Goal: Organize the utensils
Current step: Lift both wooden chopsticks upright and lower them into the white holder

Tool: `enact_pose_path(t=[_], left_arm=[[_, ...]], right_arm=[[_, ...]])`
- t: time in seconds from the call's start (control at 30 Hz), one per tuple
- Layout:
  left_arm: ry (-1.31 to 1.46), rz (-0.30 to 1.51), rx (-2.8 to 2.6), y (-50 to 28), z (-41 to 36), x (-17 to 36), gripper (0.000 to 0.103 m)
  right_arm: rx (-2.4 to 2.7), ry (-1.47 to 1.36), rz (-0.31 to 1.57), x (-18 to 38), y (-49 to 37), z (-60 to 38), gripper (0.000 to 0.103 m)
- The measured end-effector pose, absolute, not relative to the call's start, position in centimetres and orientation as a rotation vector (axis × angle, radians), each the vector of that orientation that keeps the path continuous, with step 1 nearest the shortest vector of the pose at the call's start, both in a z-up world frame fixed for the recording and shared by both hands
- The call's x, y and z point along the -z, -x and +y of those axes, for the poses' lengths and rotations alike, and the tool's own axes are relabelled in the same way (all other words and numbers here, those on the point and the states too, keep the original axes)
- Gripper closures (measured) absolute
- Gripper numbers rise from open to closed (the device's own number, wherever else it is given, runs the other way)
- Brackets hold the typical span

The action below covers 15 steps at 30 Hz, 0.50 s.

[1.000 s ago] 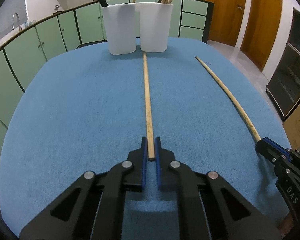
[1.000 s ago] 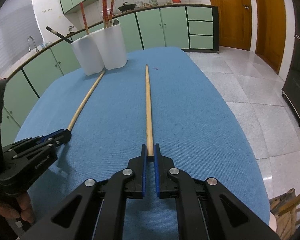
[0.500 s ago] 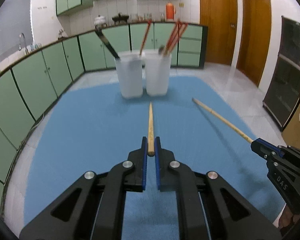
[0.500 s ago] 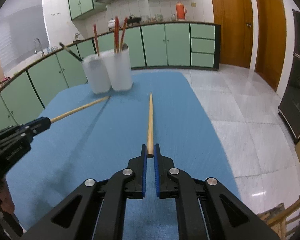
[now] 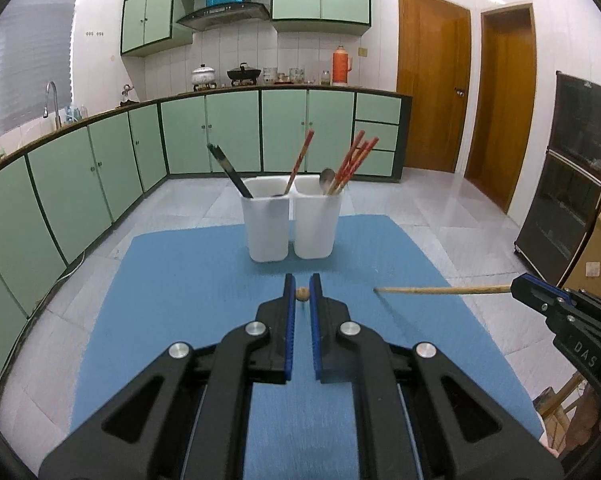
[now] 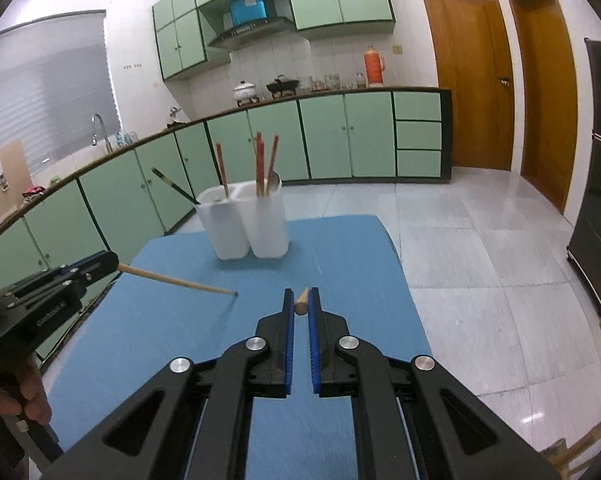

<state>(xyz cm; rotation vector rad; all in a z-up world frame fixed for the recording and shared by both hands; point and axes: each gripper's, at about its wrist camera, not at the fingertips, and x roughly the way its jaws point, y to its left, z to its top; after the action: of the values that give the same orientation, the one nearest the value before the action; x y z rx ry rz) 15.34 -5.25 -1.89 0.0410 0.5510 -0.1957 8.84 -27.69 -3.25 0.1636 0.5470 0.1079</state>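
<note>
- Gripping one wooden chopstick each, both claws are sitting at the bottom centre of their own views: the left gripper (image 5: 302, 294) is pinching the butt of its chopstick (image 5: 302, 293) between narrow blue pads, so only the round end is showing.
- The right gripper (image 6: 301, 305) is clamping the second chopstick (image 6: 301, 300) the same way, with the stick pointing away from the lens and a little upward.
- Seen from across, each stick is showing its full length: in the left view the right claw's stick is lying across the right middle of the frame, and in the right view the left claw's stick is slanting across the left middle, its tip hanging over the blue tablecloth (image 5: 188, 280) without touching it.
- A hand (image 6: 28, 396) is showing at the lower left of the right view, holding the left tool's handle.
- Farther on, at the centre of both views, two white holders (image 5: 291, 220) are standing side by side, touching, on the far part of the cloth.
- They are already holding several red chopsticks (image 5: 350, 164), a dark utensil (image 5: 230, 170) and a spoon (image 5: 326, 179).
- Judging by this, the task is well along: no other loose utensil is showing on the cloth, so what is remaining is carrying these two sticks forward and dropping them into a holder.
- Beyond the table, green cabinets (image 5: 236, 132) are lining the far wall.
</note>
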Motion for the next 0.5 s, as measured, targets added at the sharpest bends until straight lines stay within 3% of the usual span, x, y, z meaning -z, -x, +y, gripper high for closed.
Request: enact_pose_path(t=[0.5], left_arm=[[-0.034, 0.502, 0.222, -14.4, -4.7, -0.8, 0.097]], right_arm=[[-0.158, -0.153, 0.519, 0.3, -8.5, -26.7, 0.096]])
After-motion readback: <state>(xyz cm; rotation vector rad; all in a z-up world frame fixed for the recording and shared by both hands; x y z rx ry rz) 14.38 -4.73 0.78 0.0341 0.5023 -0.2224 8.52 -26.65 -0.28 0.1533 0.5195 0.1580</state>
